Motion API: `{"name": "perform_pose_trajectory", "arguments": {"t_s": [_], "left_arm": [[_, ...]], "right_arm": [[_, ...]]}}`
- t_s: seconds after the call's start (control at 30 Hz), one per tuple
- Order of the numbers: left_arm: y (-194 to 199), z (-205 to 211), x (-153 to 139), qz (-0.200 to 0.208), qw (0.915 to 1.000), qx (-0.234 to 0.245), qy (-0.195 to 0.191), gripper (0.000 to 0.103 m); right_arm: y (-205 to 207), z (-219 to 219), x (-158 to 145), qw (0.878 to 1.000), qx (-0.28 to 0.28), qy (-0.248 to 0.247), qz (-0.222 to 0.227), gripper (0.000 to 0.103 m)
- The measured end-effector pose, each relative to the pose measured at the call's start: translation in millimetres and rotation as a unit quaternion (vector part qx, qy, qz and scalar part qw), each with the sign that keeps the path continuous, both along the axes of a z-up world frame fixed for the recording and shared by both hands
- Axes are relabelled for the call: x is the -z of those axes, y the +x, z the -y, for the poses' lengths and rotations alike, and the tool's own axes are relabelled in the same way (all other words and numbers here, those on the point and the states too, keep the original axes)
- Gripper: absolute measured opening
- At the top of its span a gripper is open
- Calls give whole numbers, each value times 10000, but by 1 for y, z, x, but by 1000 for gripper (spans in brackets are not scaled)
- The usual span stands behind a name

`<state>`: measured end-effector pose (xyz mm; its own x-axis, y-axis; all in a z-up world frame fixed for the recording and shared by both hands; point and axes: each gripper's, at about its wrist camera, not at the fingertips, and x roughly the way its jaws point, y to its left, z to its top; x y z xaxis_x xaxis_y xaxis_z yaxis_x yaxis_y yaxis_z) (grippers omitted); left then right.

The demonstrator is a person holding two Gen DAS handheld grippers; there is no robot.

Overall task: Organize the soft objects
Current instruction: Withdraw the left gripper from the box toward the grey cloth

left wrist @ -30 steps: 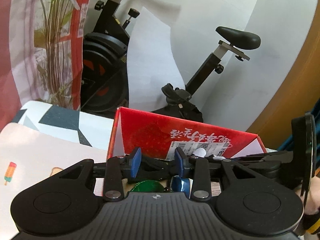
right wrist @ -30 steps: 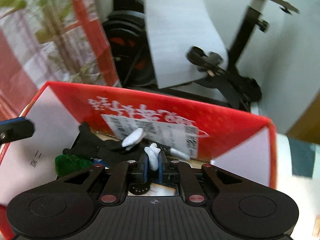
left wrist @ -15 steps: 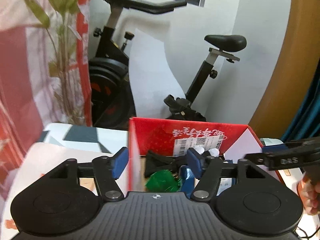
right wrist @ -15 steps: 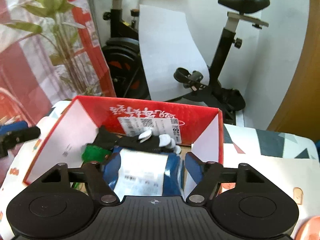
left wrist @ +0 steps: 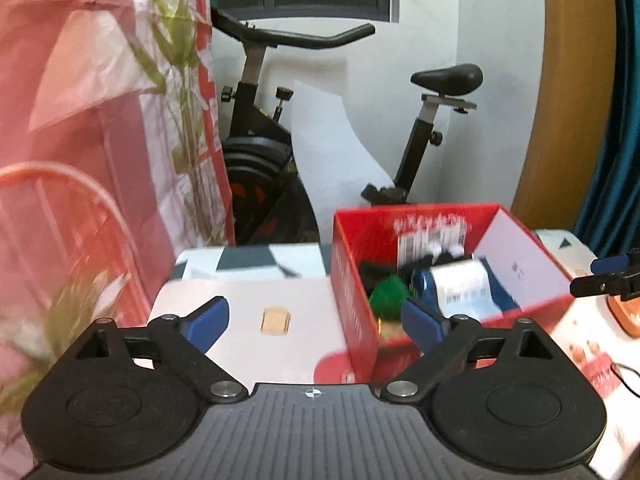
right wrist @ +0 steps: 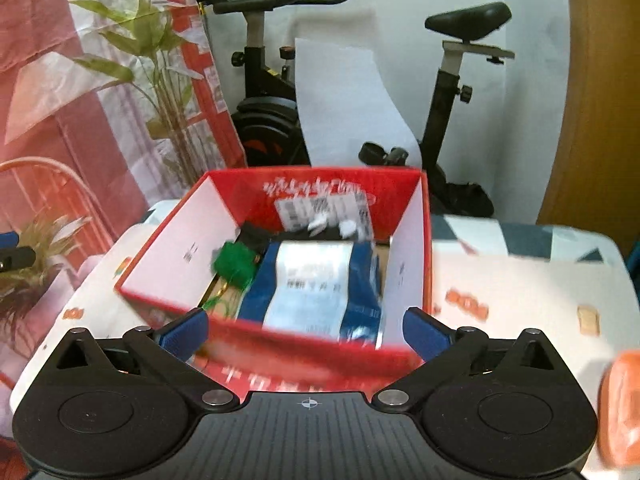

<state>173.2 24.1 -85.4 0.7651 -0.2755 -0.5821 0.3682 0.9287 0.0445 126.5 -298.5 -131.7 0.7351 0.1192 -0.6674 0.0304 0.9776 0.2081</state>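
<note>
A red cardboard box [right wrist: 408, 224] stands on the table and also shows in the left wrist view [left wrist: 348, 280]. Inside it lie a blue and white soft pack [right wrist: 316, 284], a green fluffy item [right wrist: 234, 262] and a black glove with white fingertips [right wrist: 320, 228]; the pack [left wrist: 460, 284] and green item [left wrist: 388, 298] show in the left wrist view too. My right gripper [right wrist: 304, 334] is open and empty, in front of the box's near wall. My left gripper [left wrist: 316, 322] is open and empty, to the box's left front.
The table has a white patterned cloth [left wrist: 248, 320]. An orange object [right wrist: 620, 396] lies at the right near edge. An exercise bike [right wrist: 272, 92] and a white sheet [right wrist: 344, 104] stand behind the table. A red curtain and plant [right wrist: 160, 60] are at the left.
Both grippers have opened and pulled back and up from the box. The right gripper let go of the white-tipped glove, and the blue and white pack now lies in the box.
</note>
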Motion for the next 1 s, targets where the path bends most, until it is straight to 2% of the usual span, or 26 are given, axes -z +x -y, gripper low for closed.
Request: {"name": "perform_pose_trajectory", "arguments": {"t_s": [0.1,0.27,0.43,0.7,1.0], "left_arm": [[-21,-8,11,-47,10000,-81,-17,97],[-47,-11,38,-408,9988,14,-257,98],[-67,-11,65,-660,9976,134,-171,98],[-92,-42,82,-777,9970,19,15,98],[-108,-35,106,-1007,9946,2,-244,98]], "right_arm": [[-20,-5,12,9999,-57,-6,-106,103],[-50,-14,36,9995,-45,-21,-321,103],[-77,-24,62,9988,-33,-91,-474,103],[-108,-42,103,9975,-20,-223,-678,103],[-122,-61,123,9959,-34,-579,-693,102]]}}
